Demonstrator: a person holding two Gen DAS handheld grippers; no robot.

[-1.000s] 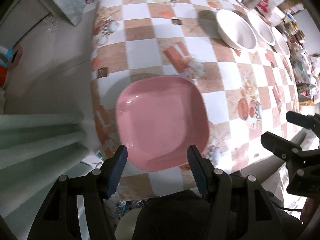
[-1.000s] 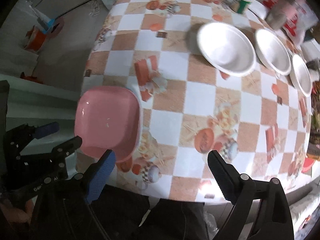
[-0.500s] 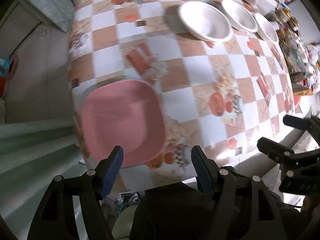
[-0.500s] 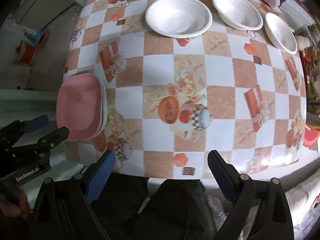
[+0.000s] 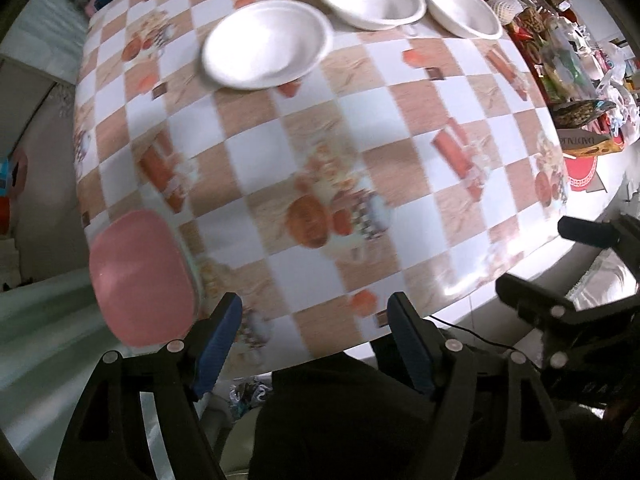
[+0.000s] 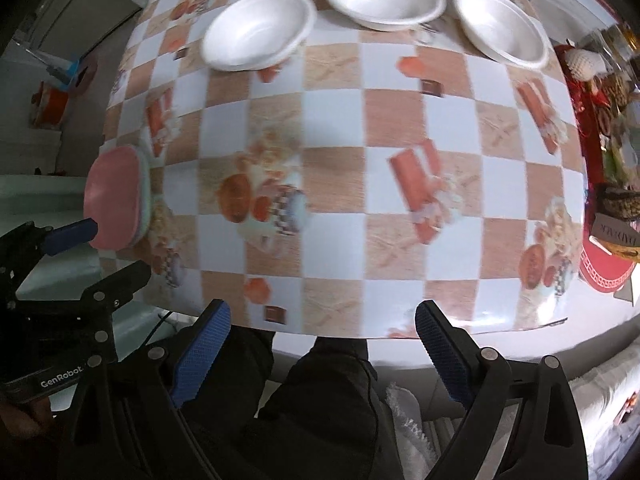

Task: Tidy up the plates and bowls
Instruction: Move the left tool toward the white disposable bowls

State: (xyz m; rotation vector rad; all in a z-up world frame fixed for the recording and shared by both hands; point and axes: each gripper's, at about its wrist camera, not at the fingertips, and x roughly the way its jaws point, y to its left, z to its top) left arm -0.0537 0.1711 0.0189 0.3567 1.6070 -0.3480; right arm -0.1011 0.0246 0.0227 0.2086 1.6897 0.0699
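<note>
Both tongs point down, empty, with the jaws apart.

The left tongs (image 5: 314,340) point straight down and their jaws are opening; nothing is between the blue pads (image 5: 218,338). The right tongs (image 6: 320,354) also point almost straight down, with the jaws wide apart and nothing between their blue pads (image 6: 440,354). In each view the other tongs appear at the side edge, close by. The person's legs in dark trousers (image 6: 320,408) show below the tongs.

checkered tablecloth (image 6: 336,128), snack pkgs (image 5: 568,68), red mat (image 6: 604,272)
</note>
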